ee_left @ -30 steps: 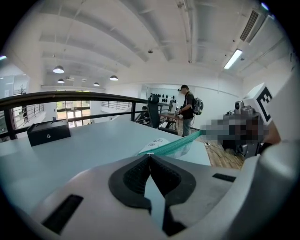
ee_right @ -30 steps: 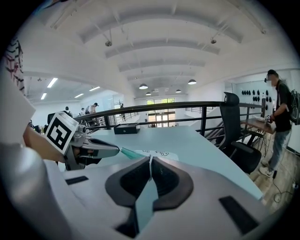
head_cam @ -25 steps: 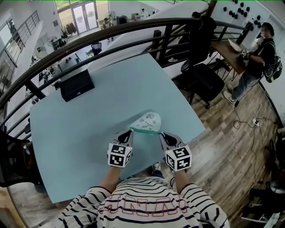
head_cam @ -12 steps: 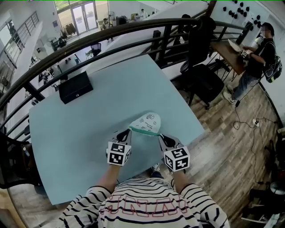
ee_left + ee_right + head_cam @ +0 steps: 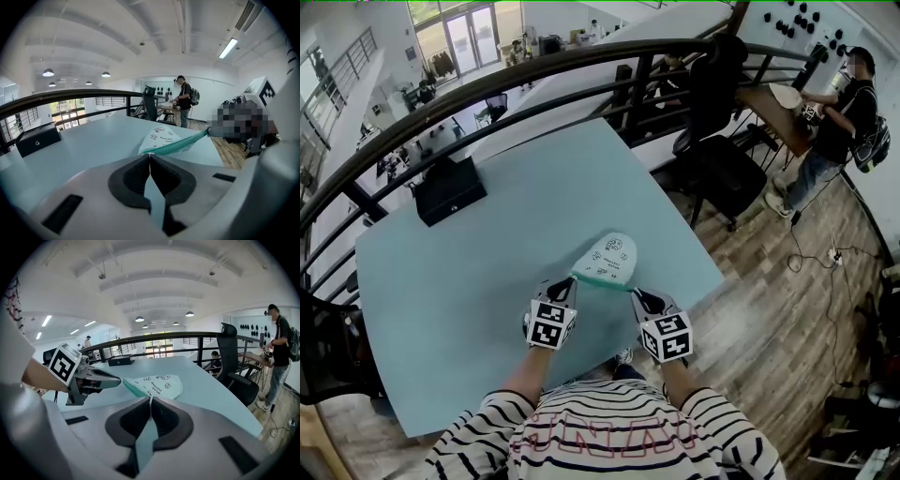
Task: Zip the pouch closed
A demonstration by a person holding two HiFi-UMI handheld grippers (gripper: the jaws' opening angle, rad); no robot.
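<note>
A white printed pouch [image 5: 611, 255] with a teal zipper [image 5: 602, 280] along its near edge is at the front of the pale blue table [image 5: 506, 234]. My left gripper [image 5: 570, 280] is shut on the zipper's left end and my right gripper [image 5: 635, 292] on its right end, so the zipper is stretched between them. In the left gripper view the jaws [image 5: 150, 155] meet at the pouch [image 5: 161, 137] corner, and the teal zipper [image 5: 183, 143] runs off to the right. In the right gripper view the jaws [image 5: 151, 399] pinch the pouch [image 5: 159, 384]; the left gripper [image 5: 117, 379] holds the far end.
A black box [image 5: 443, 187] sits at the table's far left corner. A dark railing [image 5: 581, 56] runs behind the table. An office chair [image 5: 722, 169] and a standing person [image 5: 834, 131] are off to the right. The table's front edge [image 5: 609, 352] is close under my grippers.
Both grippers have sunk a little toward the table with the pouch still stretched between them. The grips look unchanged.
</note>
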